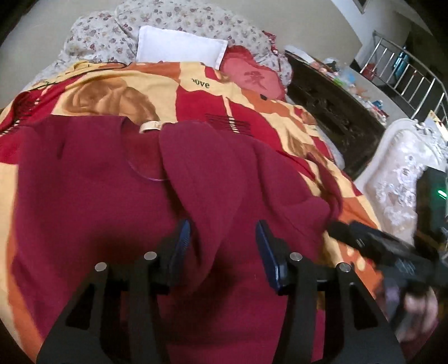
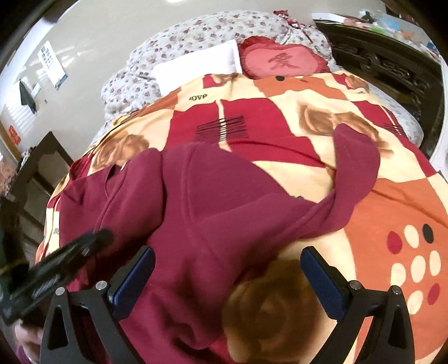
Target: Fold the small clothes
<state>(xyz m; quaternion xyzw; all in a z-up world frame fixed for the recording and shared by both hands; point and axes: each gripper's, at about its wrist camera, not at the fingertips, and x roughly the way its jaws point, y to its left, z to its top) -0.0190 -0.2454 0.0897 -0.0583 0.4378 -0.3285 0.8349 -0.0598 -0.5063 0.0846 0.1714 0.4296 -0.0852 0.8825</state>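
A dark red long-sleeved top (image 1: 92, 190) lies on a patterned bed cover (image 1: 120, 84), its right side folded in over the body and a cream neck label (image 1: 149, 126) showing. My left gripper (image 1: 222, 232) is open just above the fold, empty. My right gripper (image 2: 228, 260) is open wide over the top's right edge (image 2: 196, 207) and the cover, empty. One sleeve (image 2: 355, 156) trails out to the right. Each gripper shows blurred in the other's view: the right one (image 1: 378, 252), the left one (image 2: 56, 260).
A white pillow (image 1: 179, 46), a red heart cushion (image 1: 253, 77) and a flowered quilt (image 1: 196, 19) lie at the bed's head. A dark carved cabinet (image 1: 330, 112) and a white chair (image 1: 397, 156) stand to the right. Dark furniture (image 2: 42, 168) is on the left.
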